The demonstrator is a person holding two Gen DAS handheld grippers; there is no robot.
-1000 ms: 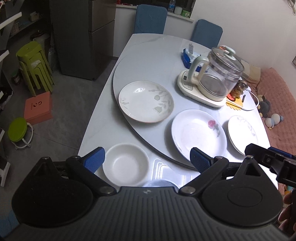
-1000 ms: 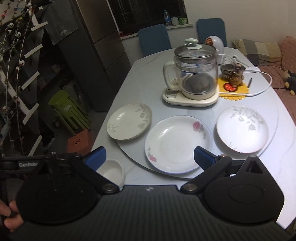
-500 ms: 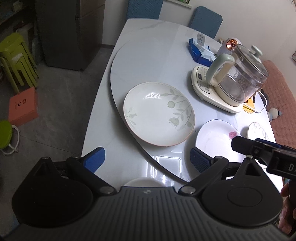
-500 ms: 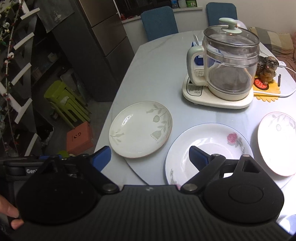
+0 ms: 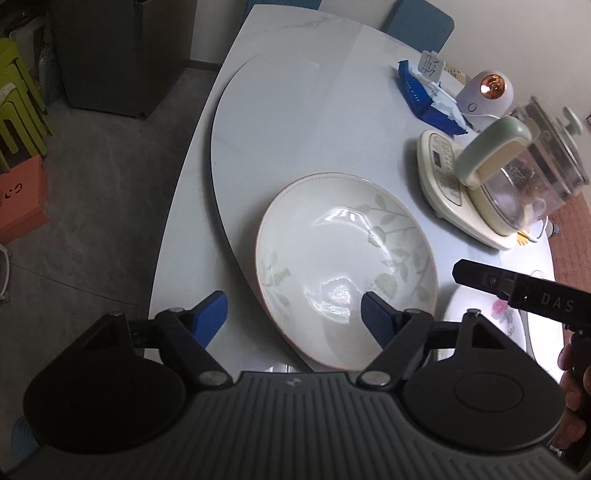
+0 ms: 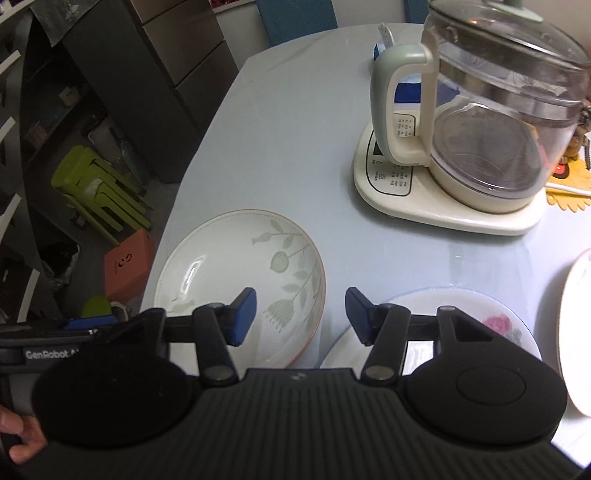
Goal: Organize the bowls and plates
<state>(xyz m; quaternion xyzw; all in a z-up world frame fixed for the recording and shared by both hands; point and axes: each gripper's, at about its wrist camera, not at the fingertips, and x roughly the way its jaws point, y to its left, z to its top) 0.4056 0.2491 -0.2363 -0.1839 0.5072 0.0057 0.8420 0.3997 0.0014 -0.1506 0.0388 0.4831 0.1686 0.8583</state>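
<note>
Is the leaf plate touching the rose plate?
Apart. The right wrist view shows bare table between the leaf plate and the rose plate.

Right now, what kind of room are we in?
Probably a home dining room. There's a dining table with a leaf-pattern plate on it, a glass kettle, and blue chairs pulled up at the far end.

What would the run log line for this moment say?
stage: approach | left gripper: closing, astride leaf plate rim, no contact | right gripper: closing, empty, between leaf plate and rose plate
</note>
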